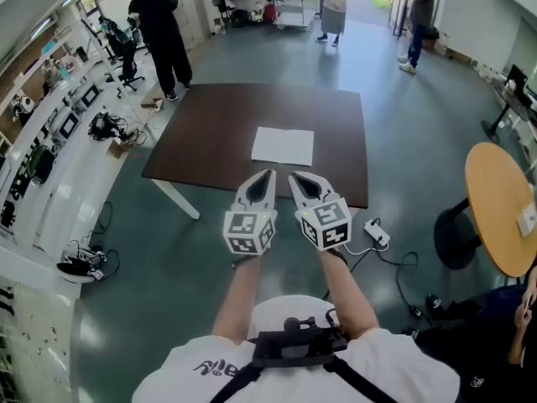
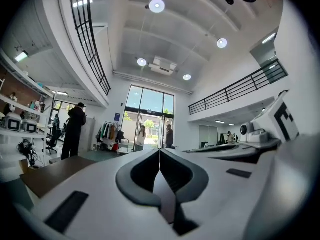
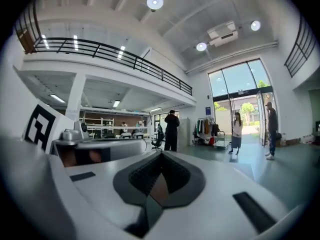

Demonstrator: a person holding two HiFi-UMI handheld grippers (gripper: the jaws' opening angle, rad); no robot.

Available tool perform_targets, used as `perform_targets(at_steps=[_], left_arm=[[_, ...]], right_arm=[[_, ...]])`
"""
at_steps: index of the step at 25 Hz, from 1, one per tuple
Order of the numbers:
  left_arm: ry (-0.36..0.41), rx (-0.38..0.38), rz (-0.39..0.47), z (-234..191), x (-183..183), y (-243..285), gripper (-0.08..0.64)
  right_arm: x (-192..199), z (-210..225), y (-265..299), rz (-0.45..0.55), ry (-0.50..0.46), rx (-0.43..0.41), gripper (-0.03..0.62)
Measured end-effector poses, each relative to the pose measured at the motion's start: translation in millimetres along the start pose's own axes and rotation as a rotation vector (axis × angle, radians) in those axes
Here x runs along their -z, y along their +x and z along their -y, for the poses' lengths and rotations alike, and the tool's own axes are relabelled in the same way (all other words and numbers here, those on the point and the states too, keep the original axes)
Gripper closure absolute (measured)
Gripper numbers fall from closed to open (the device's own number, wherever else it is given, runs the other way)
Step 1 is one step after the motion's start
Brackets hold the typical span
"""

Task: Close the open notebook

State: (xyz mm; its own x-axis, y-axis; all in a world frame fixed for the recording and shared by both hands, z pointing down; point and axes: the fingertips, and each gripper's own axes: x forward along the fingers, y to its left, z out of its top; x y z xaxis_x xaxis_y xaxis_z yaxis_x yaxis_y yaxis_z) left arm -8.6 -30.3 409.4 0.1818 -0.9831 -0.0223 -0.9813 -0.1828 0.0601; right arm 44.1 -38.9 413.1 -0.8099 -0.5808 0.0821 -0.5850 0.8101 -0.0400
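The open notebook (image 1: pixel 283 146) lies flat as a white rectangle on the dark brown table (image 1: pixel 218 133), a little past the table's middle. Both grippers hover side by side in front of the table's near edge, pointing level toward it and short of the notebook. In the head view the left gripper (image 1: pixel 267 175) and the right gripper (image 1: pixel 295 177) each show their jaws together. The left gripper (image 2: pixel 159 152) is shut with nothing in it in its own view, and so is the right gripper (image 3: pixel 161 154). Neither gripper view shows the notebook.
A round wooden table (image 1: pixel 503 208) stands at the right. A white power strip (image 1: pixel 376 232) and its cable lie on the floor near the table's front right corner. Workbenches (image 1: pixel 59 141) line the left wall. A person in black (image 1: pixel 159 28) stands beyond the table, two more farther back.
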Motion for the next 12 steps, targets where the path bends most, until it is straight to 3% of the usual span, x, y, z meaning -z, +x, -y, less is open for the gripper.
perform_targets(at_steps=[3, 12], left_arm=[[-0.015, 0.002, -0.024, -15.3, 4.6, 18.7, 0.552], [0.000, 0.043, -0.018, -72.1, 2.2, 110.2, 0.551]], right_arm=[[4.8, 16.7, 15.8, 0.000, 0.054, 0.053, 0.588], [-9.1, 65.2, 97.1, 0.032, 0.047, 0.125, 0.588]])
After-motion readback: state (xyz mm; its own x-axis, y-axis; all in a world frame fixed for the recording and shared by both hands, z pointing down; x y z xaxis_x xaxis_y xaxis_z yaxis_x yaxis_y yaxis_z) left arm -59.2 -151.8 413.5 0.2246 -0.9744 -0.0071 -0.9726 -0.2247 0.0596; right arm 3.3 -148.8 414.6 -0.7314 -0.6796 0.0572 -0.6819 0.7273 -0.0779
